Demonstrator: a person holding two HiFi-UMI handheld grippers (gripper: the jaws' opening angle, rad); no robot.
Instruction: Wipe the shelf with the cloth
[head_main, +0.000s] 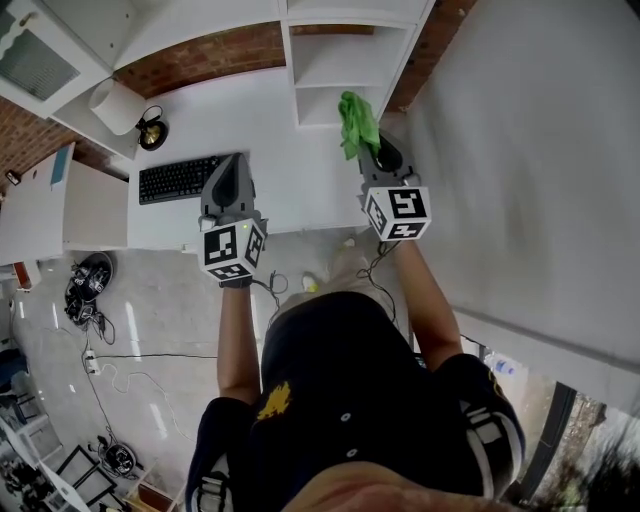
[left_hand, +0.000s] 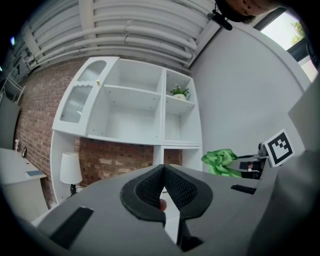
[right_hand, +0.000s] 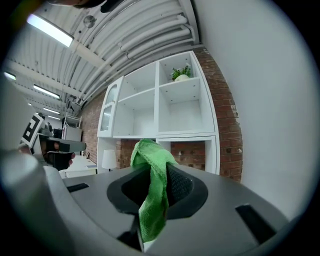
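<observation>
The white shelf unit (head_main: 345, 60) stands at the back of a white desk (head_main: 290, 195), against a brick wall. It also fills the left gripper view (left_hand: 132, 90) and the right gripper view (right_hand: 160, 95). A green cloth (head_main: 357, 122) hangs bunched from my right gripper (head_main: 374, 143), which is shut on it just in front of the unit's lower right compartment. The cloth (right_hand: 152, 200) drapes down between the pads. My left gripper (head_main: 236, 162) hovers over the desk to the left, jaws together and holding nothing (left_hand: 163, 170). The left gripper view also shows the cloth (left_hand: 220, 161) at its right.
A black keyboard (head_main: 178, 178) and a white lamp (head_main: 118, 107) sit on the desk's left part. A small potted plant (left_hand: 179, 92) stands in the upper right compartment. A plain white wall (head_main: 520, 150) runs close along the right. Cables lie on the floor (head_main: 100, 370).
</observation>
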